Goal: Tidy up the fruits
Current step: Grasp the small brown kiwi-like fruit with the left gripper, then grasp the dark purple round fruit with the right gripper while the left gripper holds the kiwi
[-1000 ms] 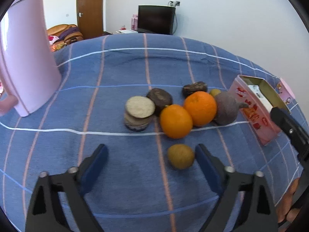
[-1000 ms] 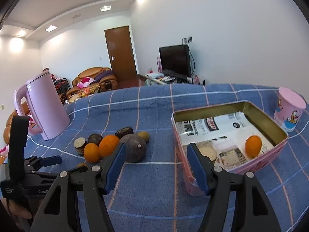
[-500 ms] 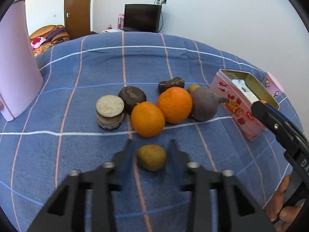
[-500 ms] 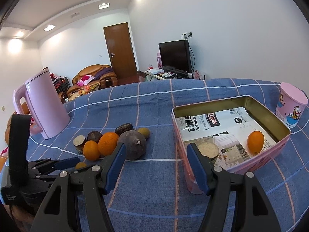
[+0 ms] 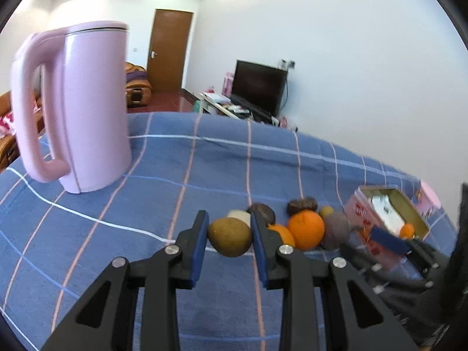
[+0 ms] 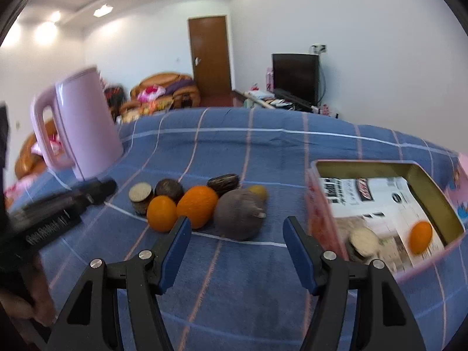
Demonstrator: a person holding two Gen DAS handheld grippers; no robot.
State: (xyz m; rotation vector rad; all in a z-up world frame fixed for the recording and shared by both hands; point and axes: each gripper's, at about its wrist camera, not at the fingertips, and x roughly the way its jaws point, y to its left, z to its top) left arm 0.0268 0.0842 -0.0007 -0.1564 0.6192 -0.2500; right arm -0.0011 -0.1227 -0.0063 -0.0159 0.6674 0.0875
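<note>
My left gripper [image 5: 230, 238] is shut on a small brownish-yellow fruit [image 5: 230, 240] and holds it above the blue checked cloth [image 5: 204, 169]. Behind it lies a cluster: two oranges [image 6: 197, 206], a grey-purple round fruit [image 6: 240, 218], dark brown fruits [image 6: 169, 189] and a cut-topped piece [image 6: 141, 193]. The pink tin [image 6: 321, 204] at the right holds an orange [image 6: 420, 237] and a round pale piece [image 6: 364, 242]. My right gripper [image 6: 237, 241] is open and empty, just in front of the grey-purple fruit.
A tall pink kettle [image 5: 87, 105] stands at the left on the cloth. A pink cup [image 6: 462, 175] sits beyond the tin at the far right. A television [image 5: 259, 87] and a door [image 5: 168, 49] are in the room behind.
My left gripper closed on the small brownish-yellow fruit and lifted it off the cloth. My right gripper moved left, closer to the fruit cluster.
</note>
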